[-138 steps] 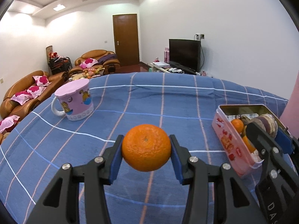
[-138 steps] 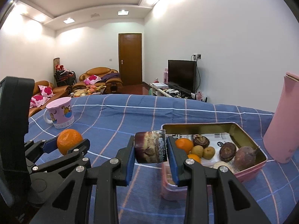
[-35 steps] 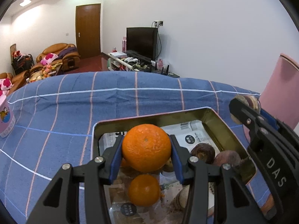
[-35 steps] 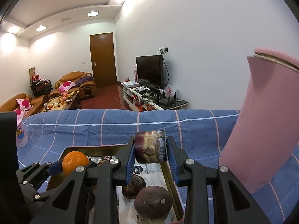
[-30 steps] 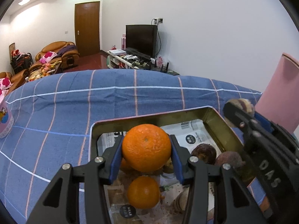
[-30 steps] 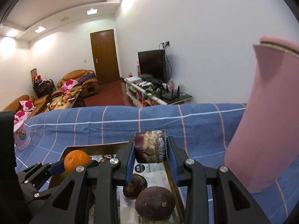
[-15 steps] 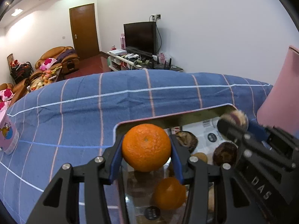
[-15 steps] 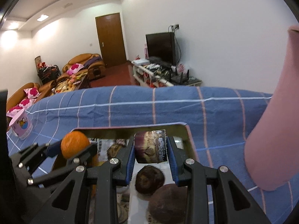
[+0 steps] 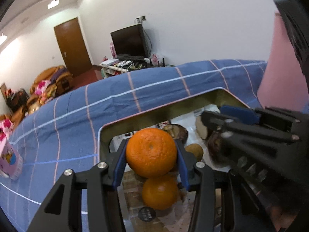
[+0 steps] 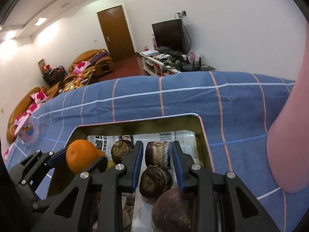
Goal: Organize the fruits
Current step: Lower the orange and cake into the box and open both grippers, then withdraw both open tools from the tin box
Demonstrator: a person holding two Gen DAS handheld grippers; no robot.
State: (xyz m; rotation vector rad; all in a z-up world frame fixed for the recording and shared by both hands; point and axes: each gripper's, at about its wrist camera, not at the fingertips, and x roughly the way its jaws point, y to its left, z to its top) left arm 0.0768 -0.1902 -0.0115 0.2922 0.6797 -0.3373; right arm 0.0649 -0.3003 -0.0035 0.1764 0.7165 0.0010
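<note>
Orange fruits number two: one orange (image 9: 151, 152) is clamped in the left gripper (image 9: 151, 160) above the tin (image 10: 204, 135), a second orange (image 9: 160, 192) lies inside. The right gripper (image 10: 157, 163) is clamped on a purple chunk (image 10: 158, 152) over the tin, where several dark brown fruits (image 10: 155, 180) rest on printed paper.

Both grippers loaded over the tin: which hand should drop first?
Probably right. The right gripper holds its dark purple fruit piece low inside the tin over bare paper. The left gripper holds its orange directly above another orange.
</note>
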